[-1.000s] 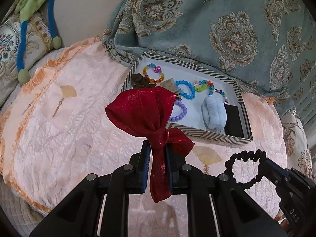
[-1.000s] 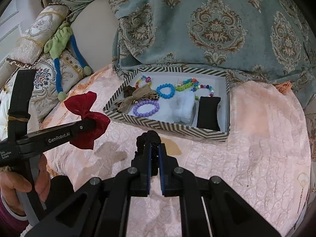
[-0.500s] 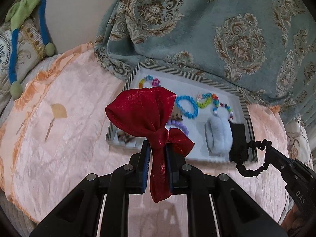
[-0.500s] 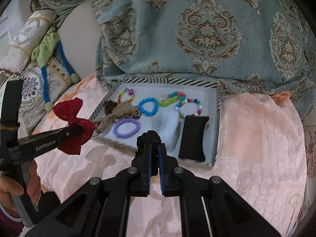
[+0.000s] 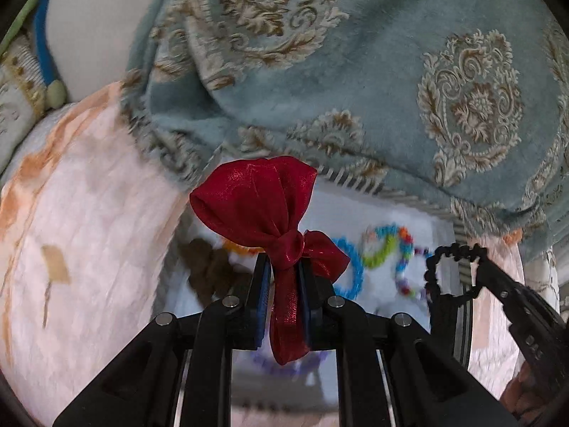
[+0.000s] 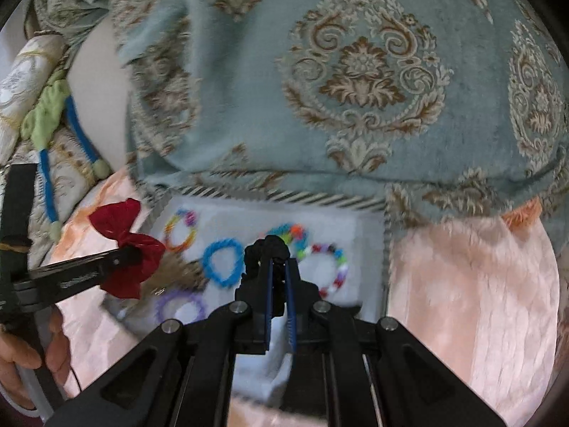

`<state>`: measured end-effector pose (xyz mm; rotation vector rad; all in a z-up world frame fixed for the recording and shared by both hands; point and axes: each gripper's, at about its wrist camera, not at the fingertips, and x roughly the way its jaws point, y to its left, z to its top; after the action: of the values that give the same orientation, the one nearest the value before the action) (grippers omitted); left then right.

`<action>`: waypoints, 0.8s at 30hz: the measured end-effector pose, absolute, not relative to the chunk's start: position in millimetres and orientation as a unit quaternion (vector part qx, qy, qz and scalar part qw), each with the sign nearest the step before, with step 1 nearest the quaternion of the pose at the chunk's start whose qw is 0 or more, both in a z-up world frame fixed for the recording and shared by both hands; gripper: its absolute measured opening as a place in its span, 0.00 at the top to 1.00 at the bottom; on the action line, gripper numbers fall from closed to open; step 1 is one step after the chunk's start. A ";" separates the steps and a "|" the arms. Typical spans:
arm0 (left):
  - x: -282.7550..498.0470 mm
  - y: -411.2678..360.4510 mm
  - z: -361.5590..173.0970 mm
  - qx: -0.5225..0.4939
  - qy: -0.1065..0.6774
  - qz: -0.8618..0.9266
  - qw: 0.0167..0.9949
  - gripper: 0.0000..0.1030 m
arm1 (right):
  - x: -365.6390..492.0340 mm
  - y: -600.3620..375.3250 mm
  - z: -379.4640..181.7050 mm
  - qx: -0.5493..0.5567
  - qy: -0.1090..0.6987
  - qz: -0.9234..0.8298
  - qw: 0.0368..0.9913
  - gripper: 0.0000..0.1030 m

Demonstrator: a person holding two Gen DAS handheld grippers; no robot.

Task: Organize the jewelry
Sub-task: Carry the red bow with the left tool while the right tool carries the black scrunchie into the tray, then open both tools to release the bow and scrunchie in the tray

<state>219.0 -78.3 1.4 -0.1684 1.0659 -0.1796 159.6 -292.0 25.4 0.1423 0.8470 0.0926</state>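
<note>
My left gripper [image 5: 283, 267] is shut on a red ribbon bow [image 5: 261, 203] and holds it above the left part of the striped-rim jewelry tray [image 6: 284, 197]. My right gripper [image 6: 279, 267] is shut on a black beaded bracelet [image 6: 265, 249], seen as a black loop [image 5: 451, 270] in the left wrist view, over the tray's middle. In the tray lie a blue bracelet [image 6: 222, 261], a purple bracelet [image 6: 181, 306], a rainbow bracelet [image 6: 181, 229], a multicolour bracelet [image 6: 330, 265] and a brown bow [image 5: 206, 267].
A teal and gold patterned blanket [image 6: 355, 89] drapes over the tray's far rim. The tray rests on a peach quilted bedspread [image 6: 473, 284]. Pillows and a green and blue cord [image 6: 53, 114] lie at the far left.
Both grippers have moved forward over the tray, which now sits much closer and lower in both views. The bow and the black bracelet stay gripped.
</note>
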 end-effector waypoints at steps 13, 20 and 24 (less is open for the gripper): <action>272.5 -127.0 -37.0 -0.059 0.514 -0.082 0.852 1.00 | 222.7 -334.2 -32.7 0.050 0.435 -0.047 0.898 0.93; 269.2 -130.7 -56.5 -0.042 0.525 -0.071 0.847 0.81 | 215.3 -326.1 -43.4 0.020 0.441 -0.035 0.896 0.84; 260.9 -121.8 -57.3 -0.044 0.524 -0.066 0.848 0.79 | 201.8 -323.6 -34.6 0.037 0.430 -0.029 0.902 0.61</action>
<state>260.9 -121.8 -57.3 -0.0926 1.1057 -0.1385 201.8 -323.6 -34.6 0.0774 0.8884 -0.0607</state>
